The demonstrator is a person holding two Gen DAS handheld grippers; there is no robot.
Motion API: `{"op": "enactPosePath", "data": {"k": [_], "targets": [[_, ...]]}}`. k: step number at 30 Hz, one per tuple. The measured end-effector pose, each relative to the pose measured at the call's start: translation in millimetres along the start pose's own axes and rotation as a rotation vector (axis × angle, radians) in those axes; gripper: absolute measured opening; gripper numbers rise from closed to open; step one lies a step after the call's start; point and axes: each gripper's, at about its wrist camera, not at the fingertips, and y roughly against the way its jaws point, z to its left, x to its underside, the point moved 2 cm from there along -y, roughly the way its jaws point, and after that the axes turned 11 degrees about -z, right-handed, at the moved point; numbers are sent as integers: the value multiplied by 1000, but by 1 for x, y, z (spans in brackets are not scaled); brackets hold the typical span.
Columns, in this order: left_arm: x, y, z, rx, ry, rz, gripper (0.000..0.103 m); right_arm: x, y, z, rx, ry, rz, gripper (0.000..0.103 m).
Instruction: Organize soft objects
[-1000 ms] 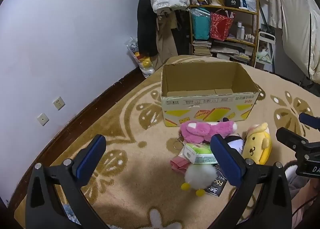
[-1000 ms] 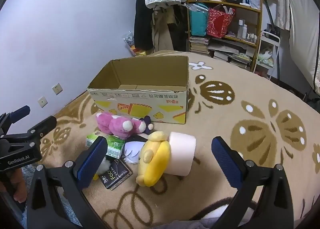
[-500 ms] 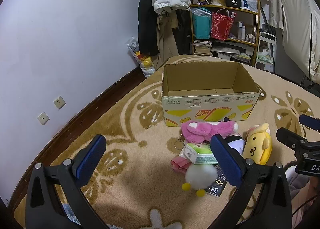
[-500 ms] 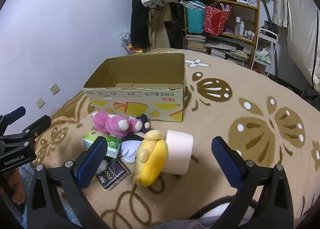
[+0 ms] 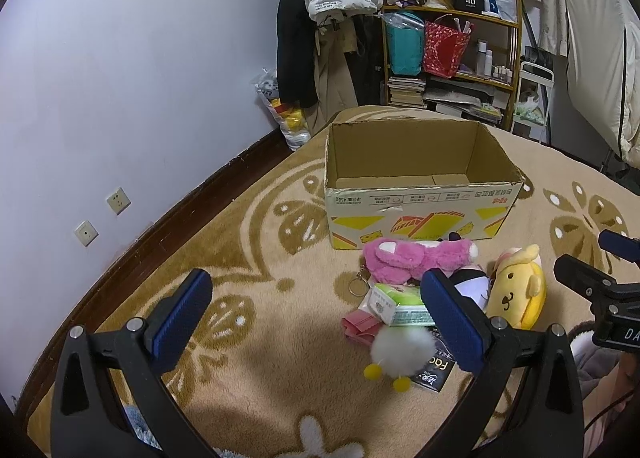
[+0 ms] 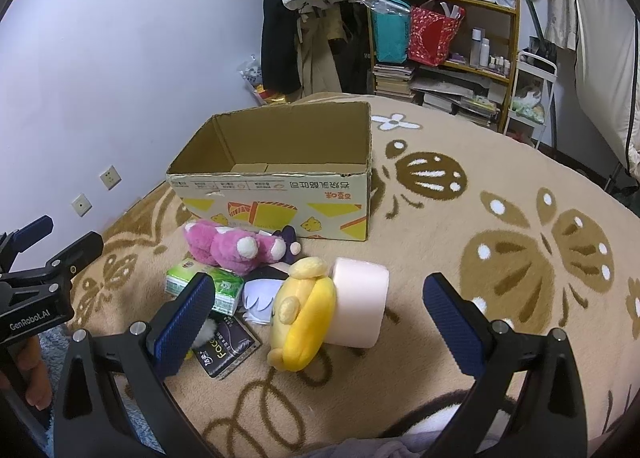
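Both tools hang with jaws spread, holding nothing: left gripper (image 5: 316, 318), then right gripper (image 6: 320, 322). The pile lies on the carpet (image 6: 460, 258) against the near wall of the empty cardboard box (image 6: 280, 194). Best drop straight onto the yellow plush (image 6: 302, 314) and pinch its middle.

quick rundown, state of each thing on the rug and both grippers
cardboard box: open, looks empty
pink plush: lying against the box front
yellow plush: on its side, against the pink roll
tissue pack: lying flat
left gripper: open
right gripper: open
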Motion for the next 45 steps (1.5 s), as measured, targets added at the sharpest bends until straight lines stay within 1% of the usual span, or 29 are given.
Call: {"op": "enactPosePath", "data": {"k": [28, 45], "targets": [[2, -1, -1, -1, 0, 2, 103, 0, 0, -1, 4, -2, 2, 103], [8, -7, -4, 6, -2, 22, 103, 2, -2, -3, 9, -11, 10, 103]]}}
